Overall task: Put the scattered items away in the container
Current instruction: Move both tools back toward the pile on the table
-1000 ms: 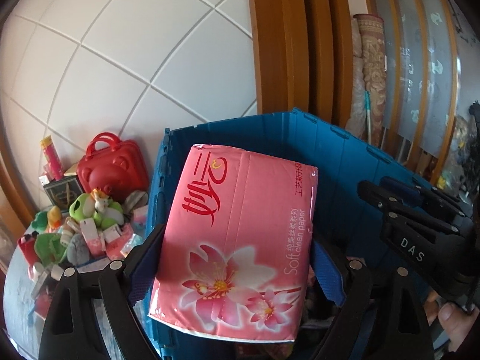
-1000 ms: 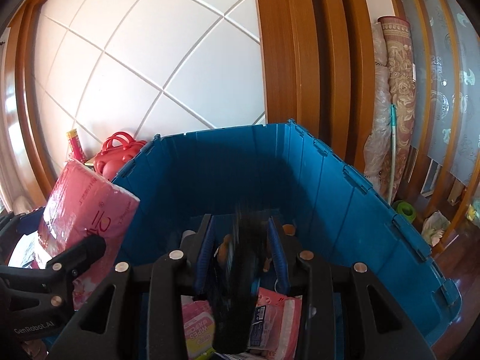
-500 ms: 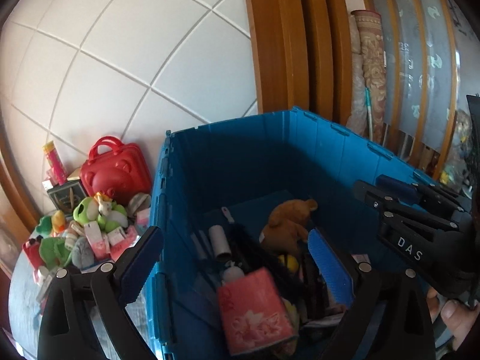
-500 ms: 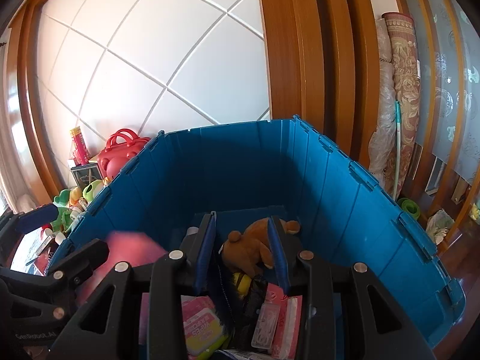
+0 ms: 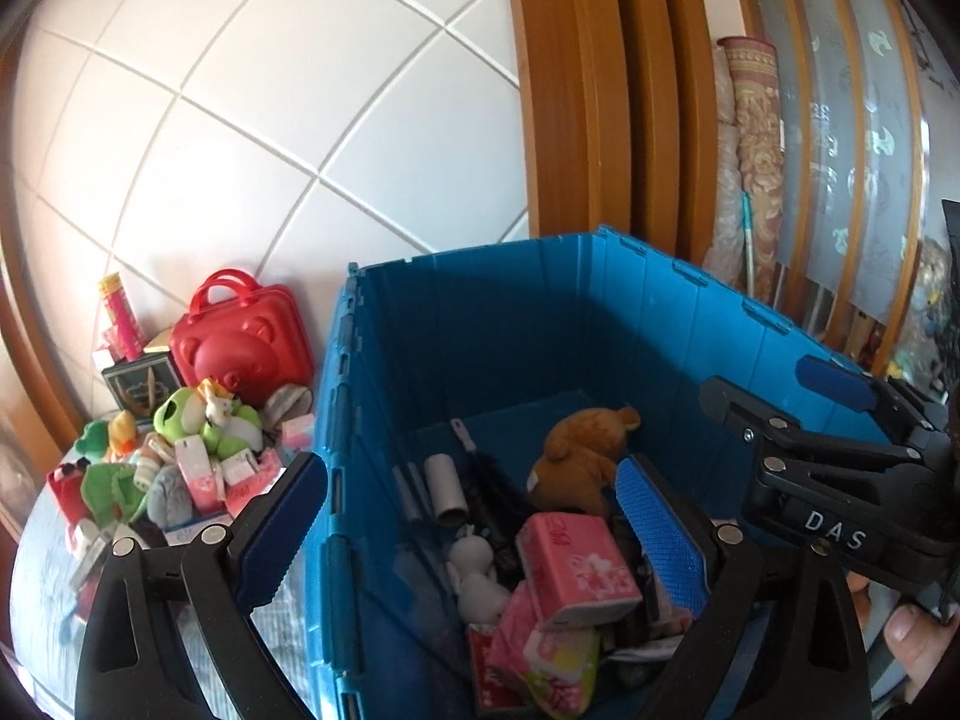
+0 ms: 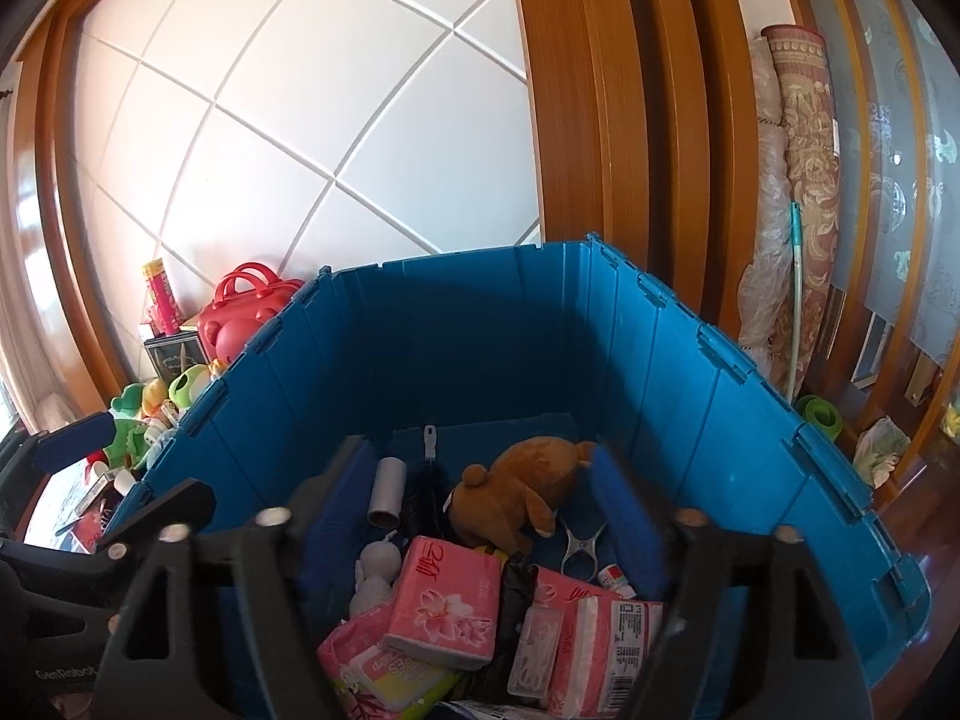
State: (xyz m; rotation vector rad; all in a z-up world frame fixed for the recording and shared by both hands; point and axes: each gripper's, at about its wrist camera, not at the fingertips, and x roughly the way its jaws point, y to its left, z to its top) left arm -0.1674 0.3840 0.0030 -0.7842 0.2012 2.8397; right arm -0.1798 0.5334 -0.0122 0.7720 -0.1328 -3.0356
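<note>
The blue plastic crate point(image 5: 528, 324) point(image 6: 456, 324) holds a pink tissue pack point(image 5: 576, 570) point(image 6: 447, 597), a brown plush bear point(image 5: 579, 456) point(image 6: 510, 495), a grey roll point(image 5: 447, 489), a white figure point(image 6: 375, 570) and other packets. My left gripper point(image 5: 474, 528) is open and empty above the crate's left wall. My right gripper point(image 6: 480, 516) is open and empty above the crate's inside; it also shows in the left wrist view point(image 5: 804, 414). A pile of scattered toys and small packs point(image 5: 174, 456) lies left of the crate.
A red bear-shaped case point(image 5: 240, 342) point(image 6: 240, 312) and a pink tube point(image 5: 117, 312) stand by the tiled wall behind the pile. Wooden frames and rolled rugs point(image 6: 798, 180) stand behind and right of the crate.
My left gripper opened and the pink tissue pack dropped into the crate. My right gripper let go of a dark item and opened wider.
</note>
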